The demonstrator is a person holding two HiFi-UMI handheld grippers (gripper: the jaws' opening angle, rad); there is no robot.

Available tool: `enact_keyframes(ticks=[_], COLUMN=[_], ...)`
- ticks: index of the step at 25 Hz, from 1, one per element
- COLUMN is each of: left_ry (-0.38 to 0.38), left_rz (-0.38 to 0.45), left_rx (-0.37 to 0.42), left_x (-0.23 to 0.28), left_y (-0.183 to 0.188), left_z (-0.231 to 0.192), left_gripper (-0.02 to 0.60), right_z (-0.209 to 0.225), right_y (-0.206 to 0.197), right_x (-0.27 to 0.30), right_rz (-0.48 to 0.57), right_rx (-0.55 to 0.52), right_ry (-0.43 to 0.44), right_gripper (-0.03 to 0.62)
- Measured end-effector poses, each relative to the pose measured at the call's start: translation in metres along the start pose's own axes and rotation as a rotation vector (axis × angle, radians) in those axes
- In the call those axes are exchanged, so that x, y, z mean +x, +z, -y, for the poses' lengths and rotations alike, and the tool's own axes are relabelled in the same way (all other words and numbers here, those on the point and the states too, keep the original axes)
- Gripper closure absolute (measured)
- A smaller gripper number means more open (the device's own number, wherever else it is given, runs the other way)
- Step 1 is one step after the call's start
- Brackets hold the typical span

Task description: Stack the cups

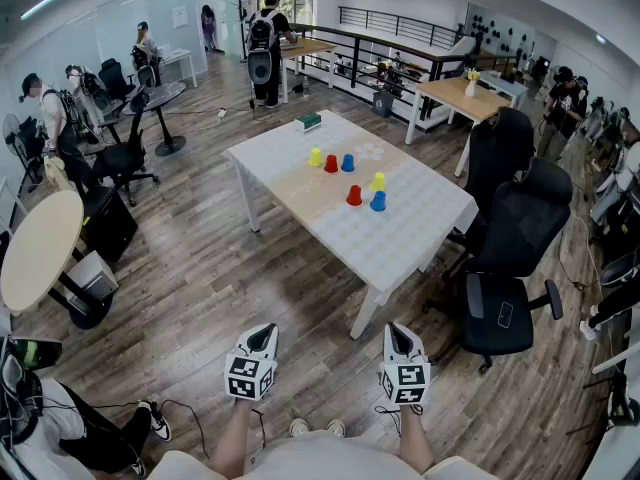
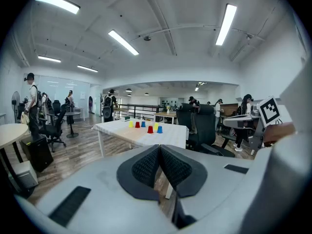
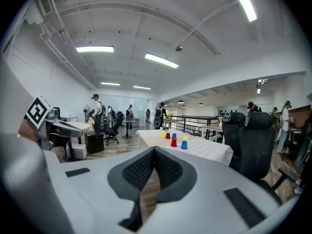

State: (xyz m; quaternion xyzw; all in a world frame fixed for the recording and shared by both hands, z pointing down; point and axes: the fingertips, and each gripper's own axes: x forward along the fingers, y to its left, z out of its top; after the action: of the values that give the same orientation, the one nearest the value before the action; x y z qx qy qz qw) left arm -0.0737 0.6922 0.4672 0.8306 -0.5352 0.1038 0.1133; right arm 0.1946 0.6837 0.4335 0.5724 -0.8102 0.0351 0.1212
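Observation:
Several small cups stand upside down on a white table (image 1: 400, 243) far ahead: a yellow cup (image 1: 315, 157), a red cup (image 1: 331, 164) and a blue cup (image 1: 347, 163) in a back row, then a yellow cup (image 1: 378, 181), a red cup (image 1: 354, 195) and a blue cup (image 1: 378, 201) nearer. My left gripper (image 1: 262, 337) and right gripper (image 1: 397, 335) hang low over the wooden floor, well short of the table. Both are shut with nothing held; the pads meet in each gripper view (image 2: 159, 149) (image 3: 154, 150).
Black office chairs (image 1: 505, 293) stand at the table's right side. A green box (image 1: 310, 121) lies at the table's far corner. A round table (image 1: 35, 248) is at the left, and people sit or stand around the room's edges. Wooden floor lies between me and the table.

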Motion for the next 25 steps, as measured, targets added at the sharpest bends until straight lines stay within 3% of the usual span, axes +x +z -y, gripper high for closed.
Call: enact_keyframes(ticks=[25], left_ry=[0.007], left_rz=[-0.012], left_rx=[0.020], left_x=[-0.002], left_y=[-0.003], left_z=[0.043], left_gripper=[0.569], right_z=[0.019], right_y=[-0.015], right_x=[-0.021], right_rz=[0.004], right_rx=[-0.012], right_ry=[0.042], right_gripper=[0.588])
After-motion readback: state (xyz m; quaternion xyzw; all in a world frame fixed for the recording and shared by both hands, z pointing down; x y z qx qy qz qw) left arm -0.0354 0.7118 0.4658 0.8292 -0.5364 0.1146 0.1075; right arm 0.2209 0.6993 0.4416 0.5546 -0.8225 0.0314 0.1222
